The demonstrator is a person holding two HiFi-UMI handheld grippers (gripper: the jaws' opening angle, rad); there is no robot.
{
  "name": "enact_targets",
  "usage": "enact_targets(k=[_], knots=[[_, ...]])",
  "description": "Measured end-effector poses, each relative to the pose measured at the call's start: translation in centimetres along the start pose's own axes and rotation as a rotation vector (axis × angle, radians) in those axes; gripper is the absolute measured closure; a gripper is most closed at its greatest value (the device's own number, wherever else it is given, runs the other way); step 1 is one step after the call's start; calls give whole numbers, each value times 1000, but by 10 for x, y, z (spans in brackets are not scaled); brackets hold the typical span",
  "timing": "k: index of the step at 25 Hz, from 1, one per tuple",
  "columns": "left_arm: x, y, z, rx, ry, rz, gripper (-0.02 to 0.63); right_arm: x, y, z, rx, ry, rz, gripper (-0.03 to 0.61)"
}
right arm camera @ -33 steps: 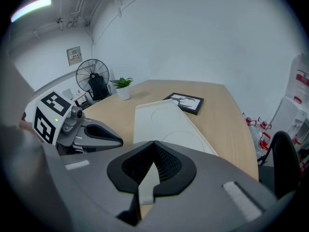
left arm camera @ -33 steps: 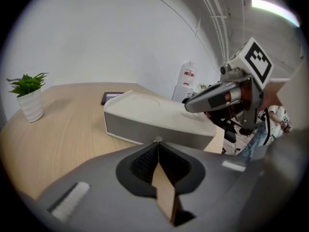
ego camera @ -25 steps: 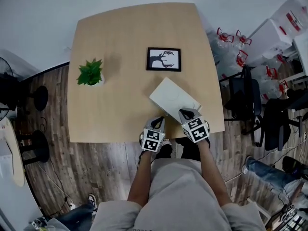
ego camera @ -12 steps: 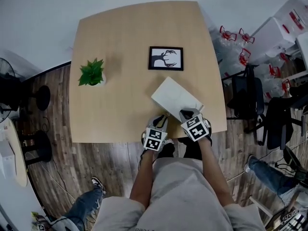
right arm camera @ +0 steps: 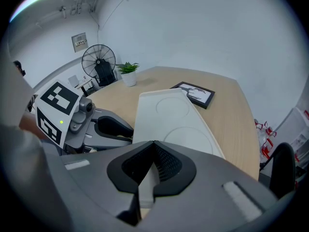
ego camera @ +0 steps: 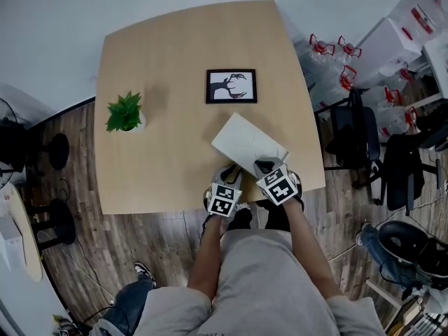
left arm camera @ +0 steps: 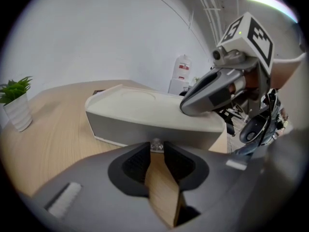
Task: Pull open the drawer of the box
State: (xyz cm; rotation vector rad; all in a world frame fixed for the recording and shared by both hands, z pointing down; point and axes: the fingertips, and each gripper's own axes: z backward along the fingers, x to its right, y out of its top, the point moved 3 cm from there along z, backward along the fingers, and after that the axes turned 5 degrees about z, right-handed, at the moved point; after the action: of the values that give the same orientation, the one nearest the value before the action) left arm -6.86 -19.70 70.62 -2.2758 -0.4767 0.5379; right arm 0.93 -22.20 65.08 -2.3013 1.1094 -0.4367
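- The flat white rectangular box with rounded corners (ego camera: 245, 140) lies askew on the pale wooden surface (ego camera: 161, 54). It sits at the near right part of the surface, close to the edge where the person stands.
- The left gripper (ego camera: 234, 173) is at the box's grey front face, and its jaws are drawn in on the small silvery drawer knob (left arm camera: 155, 143). The knob sits pinched right at their tips, with only bare wood showing in the narrow gap behind.
- The right gripper (right arm camera: 153, 145) has its jaws together with nothing between them. They lie flat on the box's white top near the closest corner, apparently pinning the box down.
- The front face looks flush with the body, so I judge the drawer unopened. The step in hand is the grasp on the knob, with the pull not yet begun.
- The next move calls for a straight draw of the left gripper toward the person, along the drawer's own line and not the surface's edge, since the box is turned.
- The right gripper should press down throughout, or the light box will likely slide with the knob.
- The small green potted plant (ego camera: 124, 112) and the black-framed picture (ego camera: 231, 86) stand well apart from the work.
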Motion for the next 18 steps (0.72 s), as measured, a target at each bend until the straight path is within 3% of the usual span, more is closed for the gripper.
enact_targets(k=[18], knots=[[-2, 0, -3, 31, -3, 4, 485, 0, -5, -2, -7, 11, -16, 581]])
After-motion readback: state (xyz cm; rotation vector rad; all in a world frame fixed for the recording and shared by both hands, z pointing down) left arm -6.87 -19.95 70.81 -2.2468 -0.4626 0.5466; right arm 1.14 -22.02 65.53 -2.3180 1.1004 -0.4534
